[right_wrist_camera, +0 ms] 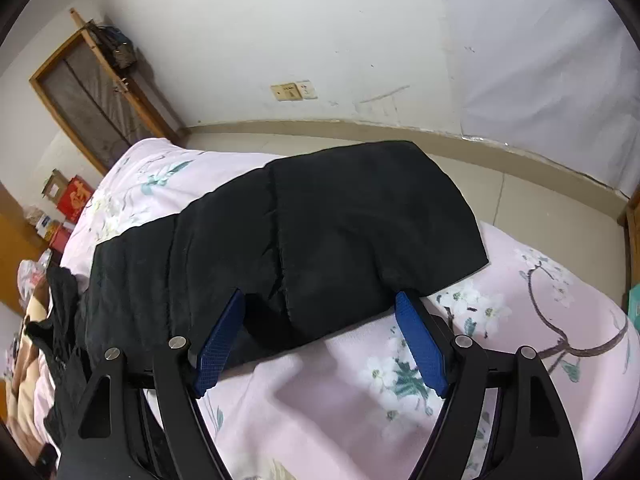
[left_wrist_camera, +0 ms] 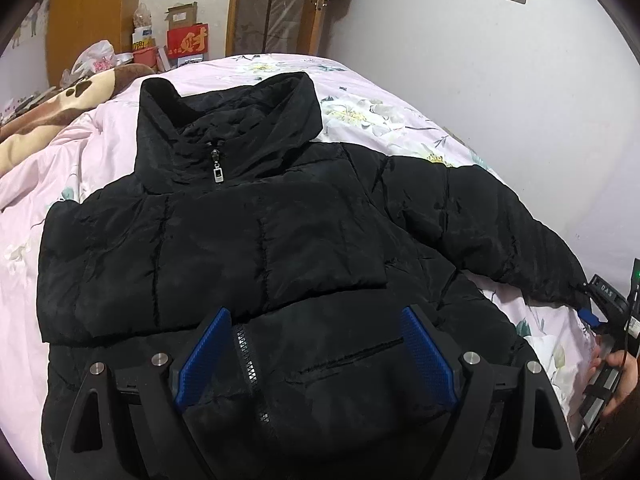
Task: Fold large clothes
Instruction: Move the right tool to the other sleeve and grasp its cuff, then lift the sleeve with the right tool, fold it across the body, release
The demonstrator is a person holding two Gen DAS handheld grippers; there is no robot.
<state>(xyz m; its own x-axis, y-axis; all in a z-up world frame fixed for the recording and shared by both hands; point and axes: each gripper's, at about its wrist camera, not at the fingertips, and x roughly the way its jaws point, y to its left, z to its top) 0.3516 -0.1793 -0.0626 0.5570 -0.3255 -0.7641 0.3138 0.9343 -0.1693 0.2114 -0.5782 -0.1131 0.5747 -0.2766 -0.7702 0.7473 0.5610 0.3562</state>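
Jacket: a black puffer jacket (left_wrist_camera: 248, 240) lies front up on the bed (left_wrist_camera: 100, 140), collar toward the far end, zip closed up to the collar.
Collar: the collar (left_wrist_camera: 228, 120) stands open and upright above the zip pull (left_wrist_camera: 218, 170).
Folded sleeve: one sleeve (left_wrist_camera: 208, 264) lies folded across the jacket's chest, over the zip line.
Other sleeve: the second sleeve (left_wrist_camera: 500, 232) stretches out sideways from the jacket toward the bed's edge; in the right wrist view it (right_wrist_camera: 320, 232) lies flat on the floral cover.
Left gripper: the left gripper (left_wrist_camera: 316, 312) hangs over the jacket's lower front, jaws spread wide, with the zip and a pocket slit between the blue pads (left_wrist_camera: 208, 356); nothing is pinched.
Right gripper: the right gripper (right_wrist_camera: 320, 300) sits at the cuff end of the outstretched sleeve, jaws spread wide either side of it; the pads (right_wrist_camera: 420, 348) are not closed on the fabric.
Bed: covered in a pink floral sheet (right_wrist_camera: 520, 300), with a brown blanket (left_wrist_camera: 52, 108) bunched beyond the jacket's folded side.
Beyond the bed: boxes (left_wrist_camera: 184, 36) are stacked past the collar end, near a wooden door (left_wrist_camera: 276, 4).
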